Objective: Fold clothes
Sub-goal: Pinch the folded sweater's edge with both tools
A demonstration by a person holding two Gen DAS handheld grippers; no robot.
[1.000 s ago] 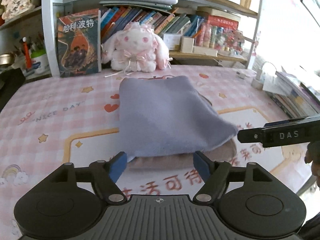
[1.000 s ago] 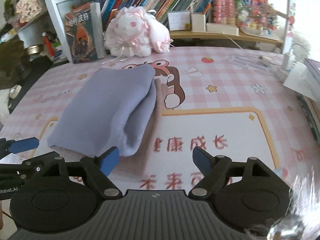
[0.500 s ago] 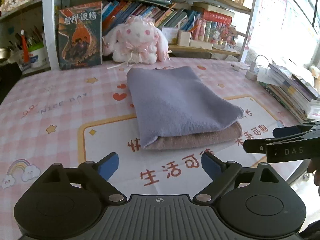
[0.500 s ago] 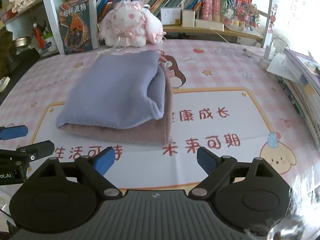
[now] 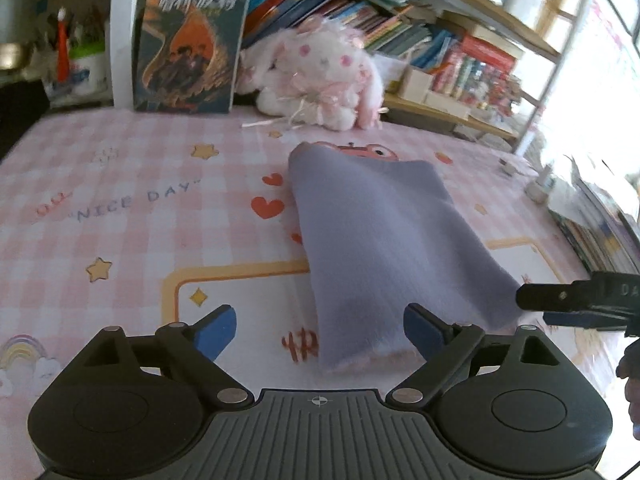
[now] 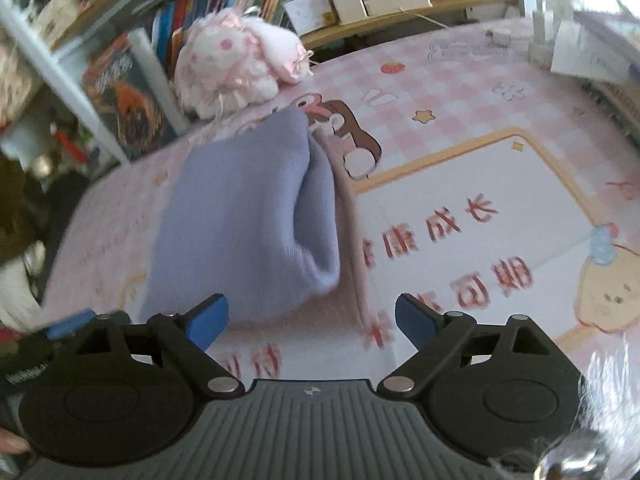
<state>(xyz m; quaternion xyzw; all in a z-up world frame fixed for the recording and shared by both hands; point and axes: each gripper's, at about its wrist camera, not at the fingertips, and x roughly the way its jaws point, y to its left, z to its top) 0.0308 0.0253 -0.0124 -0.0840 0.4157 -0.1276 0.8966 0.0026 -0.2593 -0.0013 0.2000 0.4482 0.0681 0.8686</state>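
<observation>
Left gripper [image 5: 318,330]: jaws spread wide, nothing pinched; the near corner of the lavender cloth [image 5: 384,240] lies between the blue fingertips [image 5: 214,330] without touching either.
Right gripper [image 6: 311,320]: jaws likewise released and wide, empty; the near edge of the folded stack sits just ahead of the gap. Its black finger also enters the left view from the right edge [image 5: 576,304], close to the cloth's near right corner.
Lavender cloth: folded, lying flat atop a folded pinkish-beige cloth [image 6: 352,264], which shows along the right and near edges of the stack.
Mat [image 5: 120,216]: pink check, printed with stars, hearts, "NICE DAY" and red Chinese characters; the stack rests near its middle.
Plush rabbit [image 5: 320,80]: white and pink, behind the stack, against the shelf.
Book [image 5: 188,40]: upright, dark cover, left of the rabbit.
Shelf [image 5: 460,52]: rows of books and boxes.
Right view blurred.
</observation>
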